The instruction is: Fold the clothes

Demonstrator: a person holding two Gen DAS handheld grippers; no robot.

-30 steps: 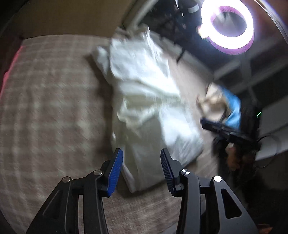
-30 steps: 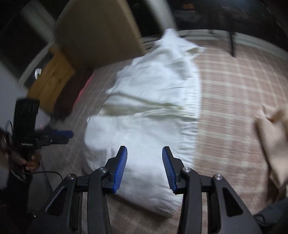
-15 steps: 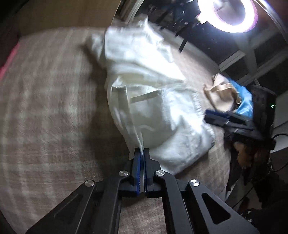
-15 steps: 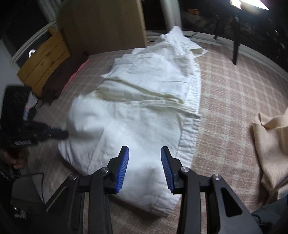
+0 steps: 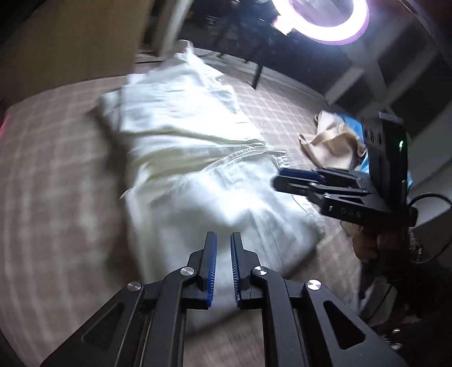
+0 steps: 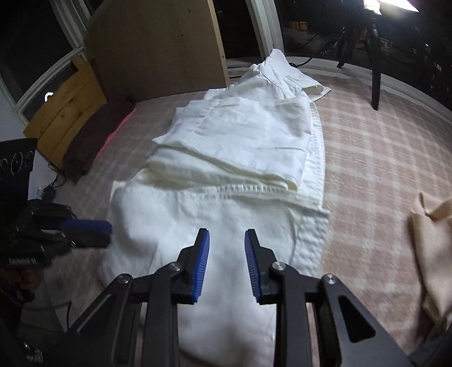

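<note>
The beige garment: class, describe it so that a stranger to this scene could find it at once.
Start at the plaid carpet and the long white garment lying along its middle. Look right of that, near the carpet's edge: the beige garment lies crumpled and apart. Its tan colour sets it off from the white one.

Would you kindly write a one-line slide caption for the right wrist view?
Right gripper, jaws open, poised above the near end of a white garment spread on a checked carpet.

The room is dim. A ring light (image 5: 325,19) glares at the far right, blown out white. The white garment (image 5: 197,175) smears with motion blur in the left wrist view. Fisheye bending curves the carpet (image 6: 381,158) edges; corners fall black.
</note>
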